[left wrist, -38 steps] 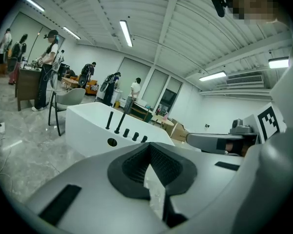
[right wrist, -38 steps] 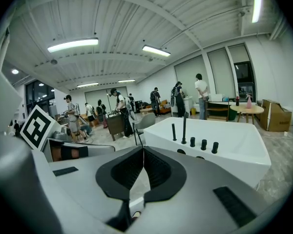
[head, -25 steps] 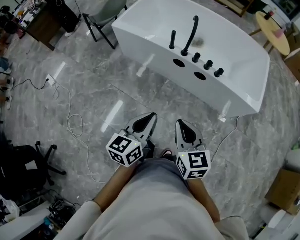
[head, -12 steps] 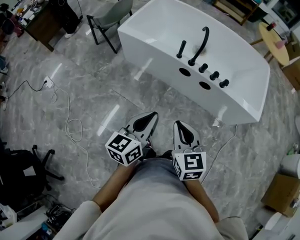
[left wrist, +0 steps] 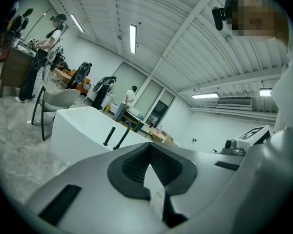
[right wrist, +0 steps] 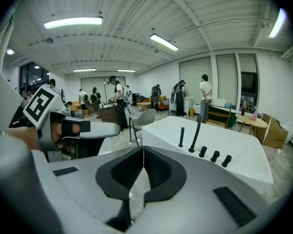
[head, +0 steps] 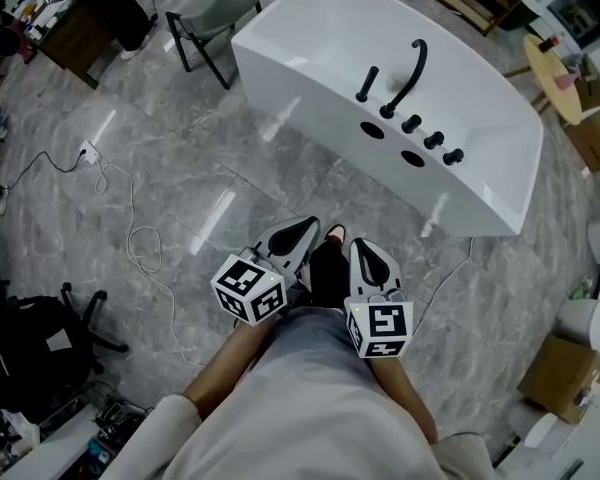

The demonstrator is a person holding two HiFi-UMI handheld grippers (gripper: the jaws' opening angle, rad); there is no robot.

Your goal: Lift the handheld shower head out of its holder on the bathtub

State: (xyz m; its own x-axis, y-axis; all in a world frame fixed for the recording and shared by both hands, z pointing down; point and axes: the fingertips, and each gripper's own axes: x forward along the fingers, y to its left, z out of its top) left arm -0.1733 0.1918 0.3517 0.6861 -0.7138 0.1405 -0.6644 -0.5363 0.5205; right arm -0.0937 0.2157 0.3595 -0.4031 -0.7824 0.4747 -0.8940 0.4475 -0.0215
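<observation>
A white freestanding bathtub (head: 310, 43) stands on the grey marble floor ahead. On its near rim the handheld shower head (head: 367, 84) is a short black upright stick in its holder, left of the tall curved black spout (head: 408, 68) and three black knobs (head: 433, 139). The shower head also shows in the left gripper view (left wrist: 109, 136) and the right gripper view (right wrist: 181, 137). My left gripper (head: 305, 230) and right gripper (head: 365, 251) are held side by side in front of my body, well short of the tub. Both are shut and hold nothing.
A grey chair (head: 215, 18) stands at the tub's left end. A cable (head: 140, 238) and power strip (head: 84, 152) lie on the floor to the left, with a black office chair (head: 40, 338) beyond. A round wooden table (head: 560, 68) and a cardboard box (head: 565, 373) sit right.
Both grippers and I have moved forward toward the tub, which now sits slightly closer. A shoe now shows between the grippers. The jaws stay shut.
</observation>
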